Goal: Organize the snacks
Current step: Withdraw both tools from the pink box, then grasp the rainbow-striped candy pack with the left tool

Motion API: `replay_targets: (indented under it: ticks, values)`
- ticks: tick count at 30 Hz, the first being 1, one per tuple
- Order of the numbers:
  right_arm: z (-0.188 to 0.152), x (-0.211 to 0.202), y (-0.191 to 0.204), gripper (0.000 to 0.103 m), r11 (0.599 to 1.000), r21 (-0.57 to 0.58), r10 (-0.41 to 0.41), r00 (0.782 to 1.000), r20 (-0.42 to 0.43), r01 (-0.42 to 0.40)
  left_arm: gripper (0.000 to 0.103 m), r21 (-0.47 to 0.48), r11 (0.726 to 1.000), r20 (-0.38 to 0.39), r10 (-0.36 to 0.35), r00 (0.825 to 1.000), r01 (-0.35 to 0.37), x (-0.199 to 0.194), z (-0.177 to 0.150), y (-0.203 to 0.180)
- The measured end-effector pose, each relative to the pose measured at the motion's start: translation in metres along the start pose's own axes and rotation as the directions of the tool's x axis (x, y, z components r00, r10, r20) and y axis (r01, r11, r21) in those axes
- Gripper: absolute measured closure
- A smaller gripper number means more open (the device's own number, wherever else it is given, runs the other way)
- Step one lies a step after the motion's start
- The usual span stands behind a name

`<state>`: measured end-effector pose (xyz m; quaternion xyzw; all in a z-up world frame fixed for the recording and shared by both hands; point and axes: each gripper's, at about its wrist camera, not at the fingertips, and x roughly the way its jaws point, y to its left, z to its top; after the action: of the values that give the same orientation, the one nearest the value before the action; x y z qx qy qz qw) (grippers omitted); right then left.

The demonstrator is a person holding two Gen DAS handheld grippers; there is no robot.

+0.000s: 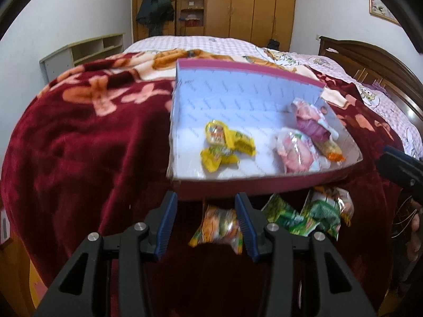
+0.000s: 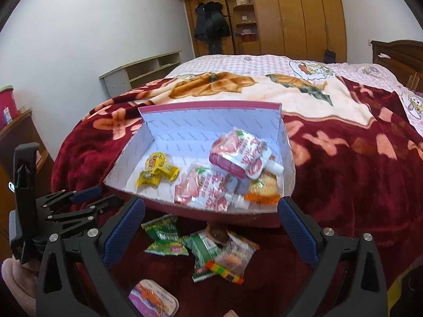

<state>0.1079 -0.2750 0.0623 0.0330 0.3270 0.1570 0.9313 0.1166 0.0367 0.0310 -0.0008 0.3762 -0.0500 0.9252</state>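
- Left claw (image 1: 207, 208) is hanging open over a snack packet (image 1: 218, 227) beside the box (image 1: 238, 97).
- Right claw (image 2: 211, 212) is gaping empty; only its view is showing a tin (image 2: 153, 298).

You have an open cardboard box (image 2: 211, 121), maroon outside and pale blue-white inside, sitting on the red floral blanket (image 2: 357, 174). Inside it, yellow snack packets (image 2: 156, 172) lie at the left, two pink-and-white spouted pouches (image 2: 211, 189) overlap at the right, and an orange packet (image 2: 263, 187) is tucked against the right wall. Just in front of the box, loose on the blanket, you see green packets (image 2: 169, 237), a clear wrapped snack (image 2: 234, 256) and a flat purple-and-orange tin (image 2: 153, 297).
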Motion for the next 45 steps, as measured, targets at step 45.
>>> replay_targets:
  ticks: [45]
  values:
    - [-0.067,0.001,0.004,0.001,0.999,0.044,-0.013,0.994,-0.110,0.018,0.044,0.101,0.995,-0.059,0.024,0.998,-0.018,0.051,-0.025,-0.024]
